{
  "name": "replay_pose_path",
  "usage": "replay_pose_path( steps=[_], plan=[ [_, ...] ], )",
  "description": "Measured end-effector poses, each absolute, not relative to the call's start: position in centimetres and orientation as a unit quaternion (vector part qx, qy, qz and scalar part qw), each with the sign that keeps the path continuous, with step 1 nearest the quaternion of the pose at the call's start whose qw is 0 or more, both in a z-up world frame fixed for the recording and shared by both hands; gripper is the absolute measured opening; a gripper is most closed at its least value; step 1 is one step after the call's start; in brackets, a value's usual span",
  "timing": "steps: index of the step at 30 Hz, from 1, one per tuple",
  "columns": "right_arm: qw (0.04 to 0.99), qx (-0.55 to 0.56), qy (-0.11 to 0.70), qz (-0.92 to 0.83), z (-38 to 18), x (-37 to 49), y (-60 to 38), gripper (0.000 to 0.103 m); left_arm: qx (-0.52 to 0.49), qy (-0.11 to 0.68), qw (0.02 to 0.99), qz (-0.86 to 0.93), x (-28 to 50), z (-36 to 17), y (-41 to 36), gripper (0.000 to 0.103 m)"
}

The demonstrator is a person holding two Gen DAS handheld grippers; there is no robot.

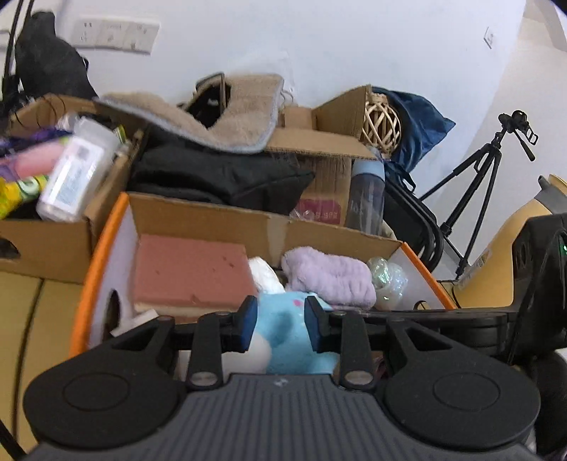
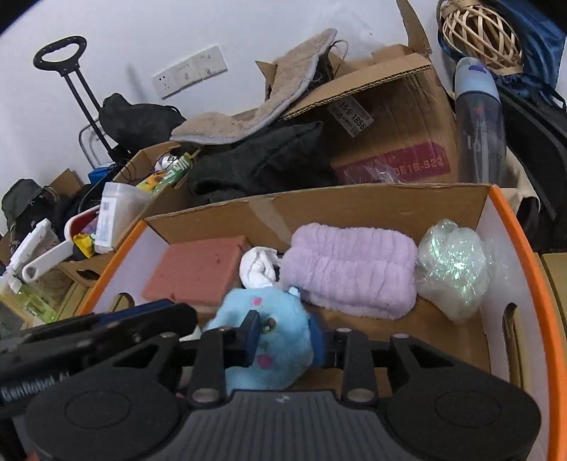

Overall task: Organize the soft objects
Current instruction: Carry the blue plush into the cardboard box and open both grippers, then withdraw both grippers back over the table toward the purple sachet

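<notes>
A light blue plush toy (image 1: pixel 287 333) with pink spots sits between the fingers of both grippers, over the near edge of an orange-rimmed cardboard box (image 1: pixel 88 269). My left gripper (image 1: pixel 280 324) is shut on it. My right gripper (image 2: pixel 285 337) is shut on the same plush (image 2: pixel 273 329). The left gripper's black body (image 2: pixel 92 326) shows at the left of the right wrist view. Inside the box (image 2: pixel 531 269) lie a pink sponge block (image 2: pixel 198 269), a white sock (image 2: pixel 258 266), a lilac fuzzy cloth (image 2: pixel 351 269) and a bag of iridescent shreds (image 2: pixel 453 266).
Behind the box are a black garment (image 2: pixel 262 163), a beige mat (image 2: pixel 255 117) over a cardboard carton (image 2: pixel 389 117), a dark water bottle (image 2: pixel 478 120) and a wicker ball (image 2: pixel 478 32). A box of mixed clutter (image 1: pixel 53 166) stands at the left. A tripod (image 1: pixel 485 177) stands at the right.
</notes>
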State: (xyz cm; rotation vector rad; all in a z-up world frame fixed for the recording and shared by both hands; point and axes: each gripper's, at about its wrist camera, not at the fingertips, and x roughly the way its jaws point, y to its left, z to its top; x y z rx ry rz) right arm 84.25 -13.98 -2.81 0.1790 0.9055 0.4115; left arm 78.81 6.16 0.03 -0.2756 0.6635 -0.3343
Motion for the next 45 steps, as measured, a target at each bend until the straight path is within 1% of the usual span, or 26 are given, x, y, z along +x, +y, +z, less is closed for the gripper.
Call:
replay_pose_path(
  steps=[2, 3, 6, 8, 12, 13, 15, 16, 17, 20, 22, 24, 25, 26, 27, 29, 34, 37, 39, 45],
  plan=[
    [0.861, 0.055, 0.454, 0.220, -3.0, 84.2, -13.3, 0.052, -0.136, 0.319, 0.925, -0.156, 78.5, 0.7, 6.5, 0.029],
    [0.857, 0.049, 0.461, 0.225, -3.1, 84.0, -13.2, 0.052, -0.138, 0.315, 0.926, -0.155, 78.2, 1.3, 6.5, 0.029],
    [0.873, 0.034, 0.439, 0.210, -1.4, 82.4, -13.6, 0.053, -0.131, 0.302, 0.931, -0.157, 76.5, 3.3, 6.5, 0.030],
    [0.888, 0.028, 0.413, 0.203, 0.7, 80.7, -14.4, 0.056, -0.119, 0.291, 0.936, -0.157, 74.8, 5.1, 6.6, 0.030],
    [0.913, 0.024, 0.356, 0.199, 6.1, 76.2, -17.0, 0.060, -0.073, 0.248, 0.950, -0.174, 69.5, 9.0, 6.0, 0.032],
    [0.918, 0.023, 0.341, 0.199, 7.6, 74.9, -17.9, 0.063, -0.068, 0.240, 0.952, -0.176, 68.3, 10.0, 5.9, 0.034],
    [0.928, 0.023, 0.313, 0.199, 10.2, 72.0, -19.4, 0.072, -0.058, 0.224, 0.957, -0.177, 65.6, 11.8, 5.7, 0.039],
    [0.933, 0.025, 0.300, 0.197, 11.4, 70.7, -20.2, 0.081, -0.051, 0.217, 0.959, -0.175, 64.4, 12.5, 5.5, 0.040],
    [0.938, 0.028, 0.287, 0.193, 12.3, 69.9, -21.0, 0.083, -0.043, 0.210, 0.962, -0.172, 62.9, 13.2, 5.3, 0.041],
    [0.945, 0.024, 0.263, 0.191, 14.2, 65.4, -23.0, 0.083, -0.026, 0.201, 0.966, -0.163, 59.2, 14.2, 4.4, 0.041],
    [0.949, 0.020, 0.246, 0.194, 14.5, 61.9, -23.9, 0.083, -0.020, 0.191, 0.968, -0.161, 56.3, 14.3, 4.1, 0.043],
    [0.953, 0.018, 0.228, 0.197, 14.1, 58.3, -24.8, 0.083, -0.017, 0.178, 0.971, -0.159, 52.7, 13.8, 3.8, 0.051],
    [0.955, 0.015, 0.221, 0.199, 13.7, 56.4, -25.1, 0.084, -0.017, 0.173, 0.972, -0.158, 50.9, 13.4, 3.6, 0.052],
    [0.956, 0.011, 0.214, 0.200, 13.2, 54.5, -25.3, 0.084, -0.018, 0.167, 0.973, -0.161, 49.3, 12.8, 3.6, 0.056],
    [0.958, 0.008, 0.206, 0.199, 12.5, 52.7, -25.5, 0.084, -0.025, 0.162, 0.973, -0.165, 47.4, 12.0, 3.6, 0.062],
    [0.960, -0.003, 0.200, 0.196, 10.7, 49.0, -25.8, 0.085, -0.044, 0.166, 0.971, -0.169, 44.5, 10.4, 3.5, 0.068],
    [0.962, 0.005, 0.212, 0.172, 5.8, 41.6, -26.9, 0.085, -0.063, 0.198, 0.965, -0.162, 38.3, 6.4, 3.0, 0.072],
    [0.958, 0.040, 0.233, 0.164, 3.5, 39.4, -27.7, 0.085, -0.064, 0.208, 0.963, -0.156, 36.4, 5.2, 3.2, 0.076],
    [0.955, 0.051, 0.244, 0.160, 2.5, 39.0, -27.9, 0.085, -0.066, 0.208, 0.963, -0.155, 35.9, 4.8, 3.2, 0.081],
    [0.957, 0.062, 0.235, 0.156, 2.2, 39.6, -28.1, 0.085, -0.071, 0.216, 0.958, -0.174, 38.4, 4.0, 2.5, 0.080]
  ],
)
